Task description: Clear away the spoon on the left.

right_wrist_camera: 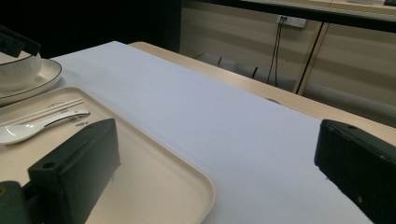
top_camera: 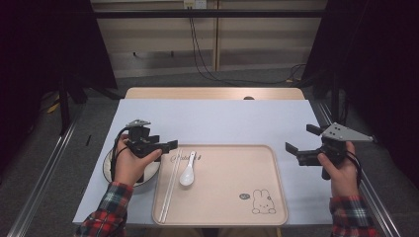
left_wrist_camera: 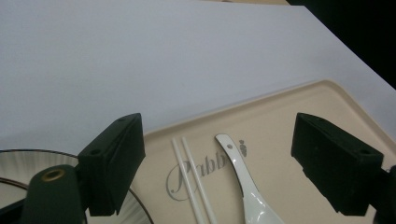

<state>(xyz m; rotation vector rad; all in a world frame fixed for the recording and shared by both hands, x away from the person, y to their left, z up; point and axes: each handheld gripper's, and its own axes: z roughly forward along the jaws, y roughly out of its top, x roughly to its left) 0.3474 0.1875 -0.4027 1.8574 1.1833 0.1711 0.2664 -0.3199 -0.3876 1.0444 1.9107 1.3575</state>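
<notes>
The left gripper (top_camera: 159,146) hung with jaws apart and empty above the tray's (top_camera: 276,197) left edge, beside the plate (top_camera: 148,174). The spoon (top_camera: 188,174) and chopsticks (top_camera: 170,185) lay just beyond on the tray. To lift the spoon cleanly, I'd have straddled its handle squarely (clear of the chopsticks). Farther right, the right gripper (top_camera: 301,140) hovered, jaws wide.

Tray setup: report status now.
Left gripper open, empty, above chopsticks and spoon on tray. Right gripper open, empty. Bowl beside tray; nothing blocking.
</notes>
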